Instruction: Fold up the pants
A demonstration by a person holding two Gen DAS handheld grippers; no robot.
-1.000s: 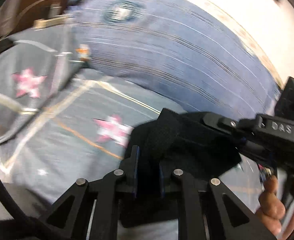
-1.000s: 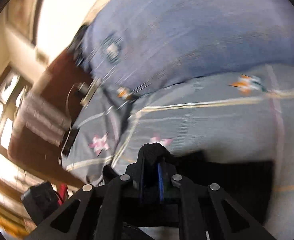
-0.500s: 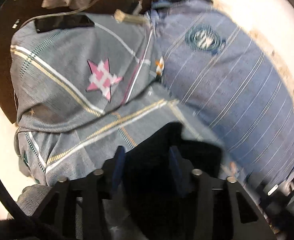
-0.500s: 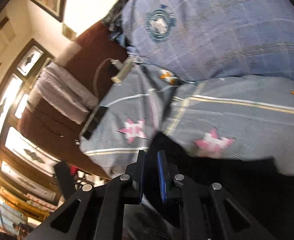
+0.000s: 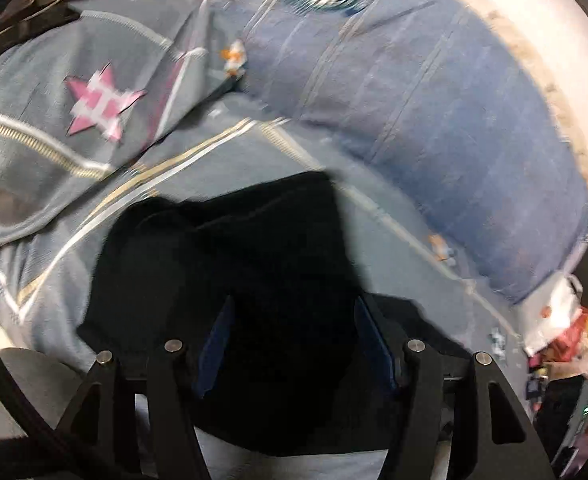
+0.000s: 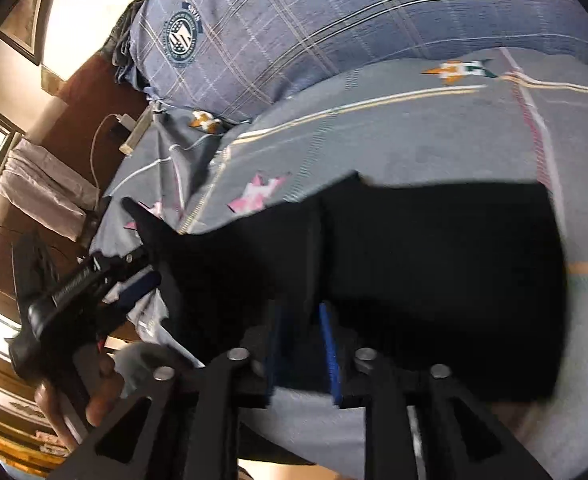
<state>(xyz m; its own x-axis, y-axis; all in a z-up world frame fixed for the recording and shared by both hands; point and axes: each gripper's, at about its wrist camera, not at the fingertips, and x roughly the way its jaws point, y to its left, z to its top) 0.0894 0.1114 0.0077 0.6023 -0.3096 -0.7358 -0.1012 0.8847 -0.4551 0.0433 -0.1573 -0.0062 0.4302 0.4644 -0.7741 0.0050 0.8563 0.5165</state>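
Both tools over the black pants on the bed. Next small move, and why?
Probably lift both tools straight back off the cloth. The left tool and right tool are both opening, with the black pants still between the jaws and no pad clearly pressing. The pants lie mostly flat on the grey bedsheet, so pulling clear should avoid dragging the fold out of place.
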